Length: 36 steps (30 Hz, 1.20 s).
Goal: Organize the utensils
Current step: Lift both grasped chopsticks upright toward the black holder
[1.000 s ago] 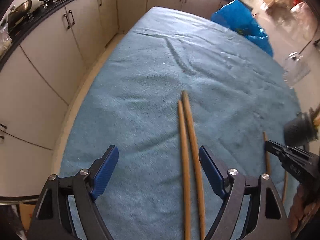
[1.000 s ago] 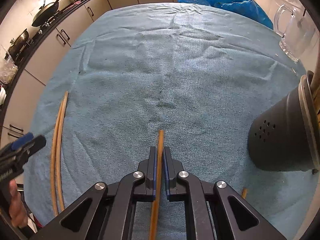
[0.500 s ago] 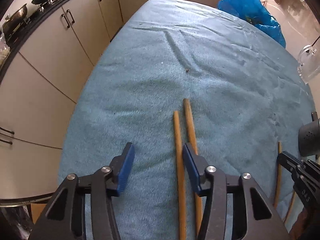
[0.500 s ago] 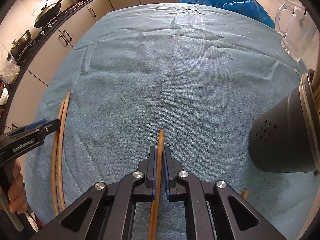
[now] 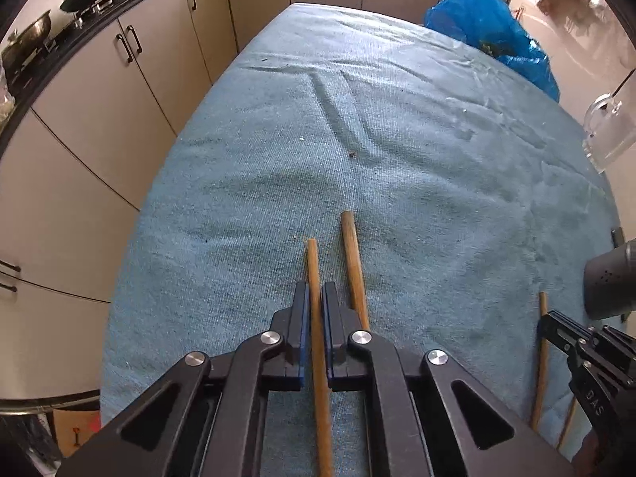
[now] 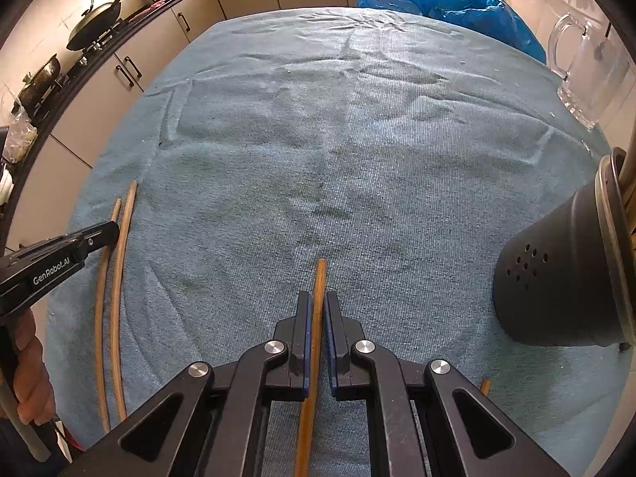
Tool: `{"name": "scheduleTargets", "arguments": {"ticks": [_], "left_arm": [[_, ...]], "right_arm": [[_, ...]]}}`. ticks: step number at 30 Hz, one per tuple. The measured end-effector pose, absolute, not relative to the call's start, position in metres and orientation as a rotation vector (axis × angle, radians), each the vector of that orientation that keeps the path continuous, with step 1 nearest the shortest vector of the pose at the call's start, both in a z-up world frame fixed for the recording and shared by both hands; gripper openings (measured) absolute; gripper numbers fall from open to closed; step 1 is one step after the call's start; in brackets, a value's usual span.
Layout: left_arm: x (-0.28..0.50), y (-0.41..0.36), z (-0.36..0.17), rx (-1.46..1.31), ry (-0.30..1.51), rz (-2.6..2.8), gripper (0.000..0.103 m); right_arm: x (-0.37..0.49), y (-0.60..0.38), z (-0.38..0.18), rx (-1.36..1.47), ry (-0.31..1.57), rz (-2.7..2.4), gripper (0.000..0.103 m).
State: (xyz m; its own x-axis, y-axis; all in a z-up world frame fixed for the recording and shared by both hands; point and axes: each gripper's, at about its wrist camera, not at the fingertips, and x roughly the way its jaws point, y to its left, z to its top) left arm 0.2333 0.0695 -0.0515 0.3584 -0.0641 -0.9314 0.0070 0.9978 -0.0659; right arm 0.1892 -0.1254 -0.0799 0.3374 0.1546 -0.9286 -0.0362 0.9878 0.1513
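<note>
Holding: left gripper [image 5: 315, 298] clamped on a thin brown chopstick [image 5: 313, 262].
Right gripper [image 6: 317, 310]: clamped on another long wooden chopstick [image 6: 320, 278].
Near right: dark holder [image 6: 556, 278].

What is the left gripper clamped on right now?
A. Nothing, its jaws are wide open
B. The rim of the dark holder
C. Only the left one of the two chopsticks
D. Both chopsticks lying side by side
C: in the left wrist view the left gripper pinches one chopstick between its blue pads, while the second chopstick lies free on the blue cloth just to its right.
</note>
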Motion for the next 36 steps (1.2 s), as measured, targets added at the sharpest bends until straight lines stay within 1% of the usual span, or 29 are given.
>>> {"name": "scheduleTargets", "arguments": {"ticks": [6,15,18,28,36], "left_arm": [[0.209,0.072,-0.025,-0.067,1.082,-0.05,0.006],[0.154,0.064,0.038,-0.083,0.873,-0.087,0.006],[0.138,0.06,0.052,-0.088,0.83,-0.107,0.006],[0.086,0.041,0.085,-0.104,0.691,-0.153,0.006],[0.059,0.023,0.104,-0.086,0.608,-0.184,0.006]], "right_arm": [[0.183,-0.13,-0.069,0.158,1.177,0.16,0.006],[0.145,-0.135,-0.017,0.166,0.985,0.2,0.006],[0.127,-0.138,-0.002,0.17,0.914,0.21,0.006],[0.06,-0.146,0.045,0.173,0.64,0.244,0.006],[0.026,-0.153,0.064,0.175,0.503,0.247,0.006]]}}
